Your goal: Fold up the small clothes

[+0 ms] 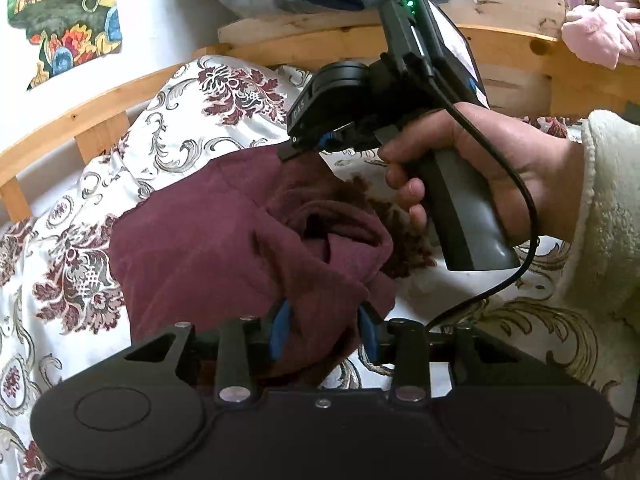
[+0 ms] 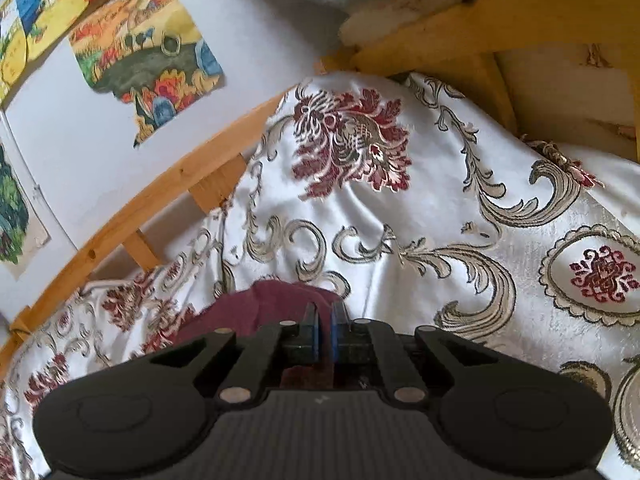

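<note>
A small maroon garment (image 1: 224, 236) lies rumpled on the floral bedspread (image 1: 60, 280). My left gripper (image 1: 325, 334) is shut on a bunched edge of it; the blue pads (image 1: 280, 328) press the cloth from both sides. My right gripper (image 1: 298, 148), held by a hand, pinches the garment's far edge from above. In the right wrist view the right gripper (image 2: 325, 330) has its blue fingertips nearly together with the maroon garment (image 2: 264, 304) at and under them.
A wooden bed frame (image 1: 92, 108) runs along the white wall with a colourful picture (image 1: 60, 20). A pink cloth (image 1: 600, 36) hangs on the headboard at the right. A cream fleece sleeve (image 1: 608, 208) covers the arm.
</note>
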Available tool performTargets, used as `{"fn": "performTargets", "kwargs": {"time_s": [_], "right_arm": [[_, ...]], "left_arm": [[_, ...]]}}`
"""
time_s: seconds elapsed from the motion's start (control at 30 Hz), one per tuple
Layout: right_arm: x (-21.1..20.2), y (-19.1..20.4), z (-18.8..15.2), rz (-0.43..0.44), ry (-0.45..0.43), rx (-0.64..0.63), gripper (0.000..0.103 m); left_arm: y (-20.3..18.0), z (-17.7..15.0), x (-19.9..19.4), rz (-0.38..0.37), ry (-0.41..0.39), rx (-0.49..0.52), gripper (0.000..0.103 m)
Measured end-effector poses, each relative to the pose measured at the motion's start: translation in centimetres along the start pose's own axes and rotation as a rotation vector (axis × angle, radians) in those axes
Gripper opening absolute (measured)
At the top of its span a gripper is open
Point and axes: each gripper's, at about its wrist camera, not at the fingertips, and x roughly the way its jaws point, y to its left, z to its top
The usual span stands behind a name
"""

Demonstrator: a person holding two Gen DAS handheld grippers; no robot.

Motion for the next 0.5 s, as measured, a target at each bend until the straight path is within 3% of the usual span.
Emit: {"fn": "performTargets", "kwargs": {"time_s": [0.3,0.43,0.5], "right_arm": [[0.3,-0.2,-0.1,-0.004,0.017,0.011,0.010],[0.1,-0.2,-0.1,-0.020,0.018,0.001,0.028],[-0.1,-0.1,0.0,-0.028,0.014,-0.005,0.045]], "left_arm": [[0.3,-0.2,-0.6,-0.087,0.002,-0.047,0.065],[0.7,-0.2,-1.7,-0.110,-0.024,-0.095,0.083],[1.3,-0.1,-2.5,-0.081,-0.050,-0.148,0.090]]}}
